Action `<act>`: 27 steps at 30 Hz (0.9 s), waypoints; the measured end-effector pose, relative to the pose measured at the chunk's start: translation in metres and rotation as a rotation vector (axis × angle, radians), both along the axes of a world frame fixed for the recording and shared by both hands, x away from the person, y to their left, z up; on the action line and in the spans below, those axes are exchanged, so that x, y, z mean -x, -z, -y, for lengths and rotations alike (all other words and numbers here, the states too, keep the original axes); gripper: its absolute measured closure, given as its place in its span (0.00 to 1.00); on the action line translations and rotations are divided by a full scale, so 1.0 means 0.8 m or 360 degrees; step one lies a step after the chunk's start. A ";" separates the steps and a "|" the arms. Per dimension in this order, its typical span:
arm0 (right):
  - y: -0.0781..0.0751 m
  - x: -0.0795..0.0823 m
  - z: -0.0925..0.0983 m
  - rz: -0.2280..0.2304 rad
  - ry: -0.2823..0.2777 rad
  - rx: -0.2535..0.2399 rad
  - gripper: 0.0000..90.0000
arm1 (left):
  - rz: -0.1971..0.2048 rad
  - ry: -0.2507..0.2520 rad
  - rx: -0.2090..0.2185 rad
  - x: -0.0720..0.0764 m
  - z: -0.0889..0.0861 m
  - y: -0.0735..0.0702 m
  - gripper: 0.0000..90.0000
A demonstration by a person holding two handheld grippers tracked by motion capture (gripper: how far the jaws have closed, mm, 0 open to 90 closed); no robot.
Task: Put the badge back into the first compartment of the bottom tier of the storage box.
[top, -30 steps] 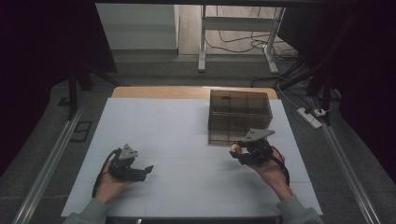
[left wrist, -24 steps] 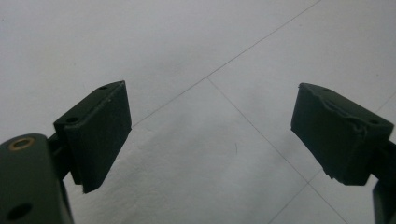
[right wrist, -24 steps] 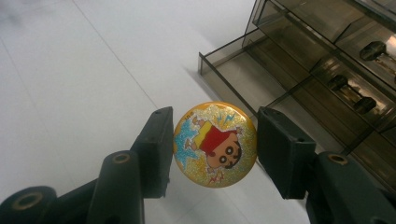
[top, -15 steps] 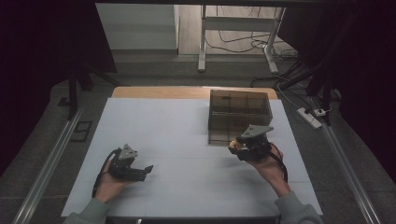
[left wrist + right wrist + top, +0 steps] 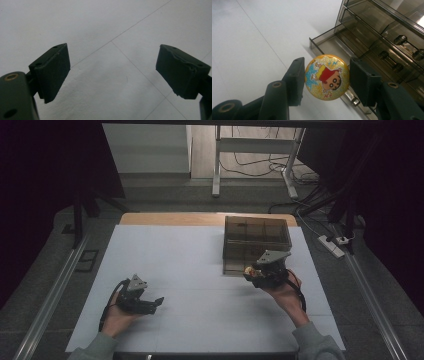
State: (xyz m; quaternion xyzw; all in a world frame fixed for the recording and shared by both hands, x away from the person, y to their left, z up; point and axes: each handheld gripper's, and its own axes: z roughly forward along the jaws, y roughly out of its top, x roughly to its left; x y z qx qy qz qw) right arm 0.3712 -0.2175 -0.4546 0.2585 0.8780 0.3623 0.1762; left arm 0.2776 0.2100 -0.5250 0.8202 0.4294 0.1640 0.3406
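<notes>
A round glittery yellow badge (image 5: 327,77) with a cartoon child on it sits between the jaws of my right gripper (image 5: 325,81), which is shut on its edges. It hangs just above the pulled-out bottom drawer (image 5: 329,46) of a smoky transparent drawer box (image 5: 256,242). In the high view the right gripper (image 5: 252,271) holds the badge (image 5: 247,269) at the box's front edge. My left gripper (image 5: 156,302) rests low over the white table (image 5: 200,265) at the front left, jaws open with nothing between its pads (image 5: 53,70).
Inside the box's upper drawers lie small dark metal parts (image 5: 409,46). A power strip (image 5: 332,245) and cables lie on the floor to the right. Metal rails (image 5: 47,300) run along both sides of the table.
The right gripper with the badge has shifted slightly up and toward the drawer box. The left gripper has stayed in place.
</notes>
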 end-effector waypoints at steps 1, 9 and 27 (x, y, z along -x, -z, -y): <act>0.000 -0.001 -0.001 0.0000 0.0000 0.0003 0.52 | 0.0000 -0.0001 -0.0002 0.000 0.000 0.000 0.14; 0.001 -0.011 -0.005 0.0009 -0.0001 0.0007 0.52 | 0.0000 -0.0003 -0.0004 0.000 0.000 0.000 0.14; 0.007 -0.034 -0.015 -0.0014 0.0006 -0.0008 0.52 | 0.0000 -0.0006 -0.0007 0.000 0.000 0.001 0.14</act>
